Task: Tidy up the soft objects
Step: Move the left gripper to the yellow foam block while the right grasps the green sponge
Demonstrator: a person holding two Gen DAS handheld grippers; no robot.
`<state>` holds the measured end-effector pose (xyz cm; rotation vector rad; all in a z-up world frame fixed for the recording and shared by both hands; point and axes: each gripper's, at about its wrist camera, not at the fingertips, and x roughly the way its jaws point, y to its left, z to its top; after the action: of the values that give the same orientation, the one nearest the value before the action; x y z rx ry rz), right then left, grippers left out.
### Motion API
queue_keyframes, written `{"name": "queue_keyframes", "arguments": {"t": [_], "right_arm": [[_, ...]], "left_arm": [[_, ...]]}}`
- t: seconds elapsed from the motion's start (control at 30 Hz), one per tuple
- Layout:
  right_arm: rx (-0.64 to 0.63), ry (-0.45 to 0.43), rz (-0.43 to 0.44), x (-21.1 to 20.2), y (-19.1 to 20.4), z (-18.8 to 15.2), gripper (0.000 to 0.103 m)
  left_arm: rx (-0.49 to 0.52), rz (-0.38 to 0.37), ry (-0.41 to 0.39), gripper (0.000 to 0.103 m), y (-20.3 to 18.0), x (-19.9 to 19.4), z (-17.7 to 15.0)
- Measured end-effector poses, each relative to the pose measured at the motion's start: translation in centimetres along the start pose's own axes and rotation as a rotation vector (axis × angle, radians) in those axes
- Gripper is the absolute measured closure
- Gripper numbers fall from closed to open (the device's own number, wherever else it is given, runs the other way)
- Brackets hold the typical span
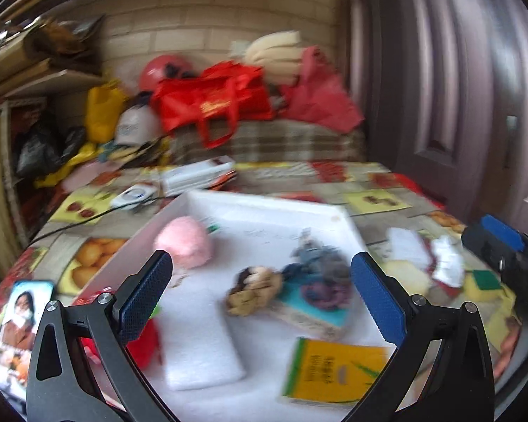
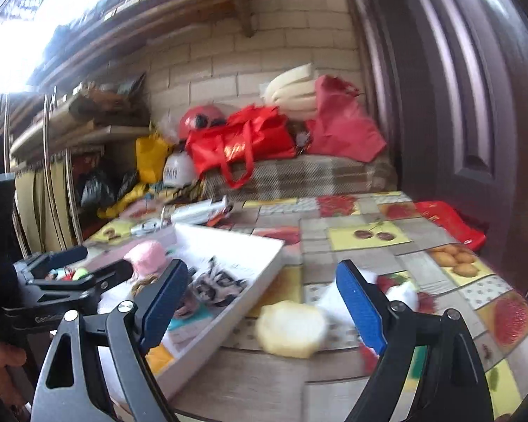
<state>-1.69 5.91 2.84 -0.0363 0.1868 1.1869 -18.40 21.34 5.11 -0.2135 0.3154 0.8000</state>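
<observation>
So both sets of tongs are wide apart with nothing in them. The left tongs (image 1: 260, 295) hang over the shallow white foam tray (image 1: 264, 207), pads either side of the little pile in the middle but not touching any of it. The right tongs (image 2: 260, 302) are off to the side over the bench, and the pale yellow foam sponge (image 2: 292, 328) sits on the fruit-print tablecloth (image 2: 369, 232) right between those blue pads, just outside the tray's edge.

Inside the tray there's a fluffy pink pom-pom (image 1: 184, 246) near the far left corner, a small brown-haired rag doll (image 1: 253, 288) lying against a tangle of grey and purple yarn (image 1: 316, 270), a white foam pad (image 1: 197, 344) and a yellow-green booklet (image 1: 334, 369) up front. Some crumpled white cloth (image 2: 401, 292) is lying out past the sponge too.

What I'd worry about: the sponge is squishy, so a pinch near its rim could fold it and let it pop out on the way over the tray wall. Everything's pretty blurry, so aim could be off. And the doll and yarn are touching, so grabbing one may drag the other along.
</observation>
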Motion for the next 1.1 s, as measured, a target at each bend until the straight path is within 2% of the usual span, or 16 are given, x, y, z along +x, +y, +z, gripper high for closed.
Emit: {"name": "queue_keyframes", "arguments": {"t": [0.07, 0.13, 0.33, 0.43, 0.5, 0.57, 0.63, 0.7, 0.8, 0.87, 1.0, 1.1], "right_arm": [[0.062, 0.009, 0.023, -1.2, -3.1, 0.1, 0.017], [0.094, 0.048, -0.01, -2.1, -5.6, -0.1, 0.017], [0.098, 0.193, -0.173, -4.3, -12.1, -0.5, 0.017], [0.088, 0.293, -0.162, -4.0, -13.6, -1.0, 0.017], [0.088, 0.337, -0.097, -3.7, -13.8, -1.2, 0.017], [0.06, 0.39, -0.057, -2.7, -13.1, -1.6, 0.017], [0.006, 0.445, -0.055, -1.2, -11.9, -2.1, 0.017], [-0.034, 0.472, -0.049, 0.1, -10.8, -2.4, 0.017], [-0.091, 0.544, -0.09, 2.5, -10.2, -3.1, 0.018], [-0.09, 0.598, -0.077, 3.2, -10.3, -3.7, 0.05], [-0.041, 0.593, -0.057, 1.9, -11.5, -3.8, 0.05], [0.054, 0.563, -0.068, 0.8, -13.5, -3.6, 0.05]], "left_arm": [[0.036, -0.052, -0.04, 0.001, -1.0, -0.7, 0.0], [0.086, -0.098, -0.058, 0.001, -2.5, -1.2, -0.1], [0.194, -0.243, 0.025, 0.001, -6.8, -1.1, -0.5], [0.245, -0.295, 0.088, 0.001, -9.1, -0.8, -0.9], [0.286, -0.313, 0.116, 0.001, -10.6, -0.7, -1.4], [0.346, -0.306, 0.138, 0.001, -12.2, -0.5, -1.8], [0.386, -0.293, 0.156, 0.001, -13.1, -0.5, -2.3], [0.396, -0.291, 0.167, 0.001, -13.6, -0.3, -2.4], [0.368, -0.289, 0.188, 0.001, -13.6, 0.4, -2.3], [0.328, -0.285, 0.208, 0.001, -13.6, 1.1, -2.1], [0.26, -0.256, 0.233, 0.001, -14.4, 2.7, -1.6], [0.256, -0.231, 0.248, 0.001, -16.0, 3.9, -1.5]]}}
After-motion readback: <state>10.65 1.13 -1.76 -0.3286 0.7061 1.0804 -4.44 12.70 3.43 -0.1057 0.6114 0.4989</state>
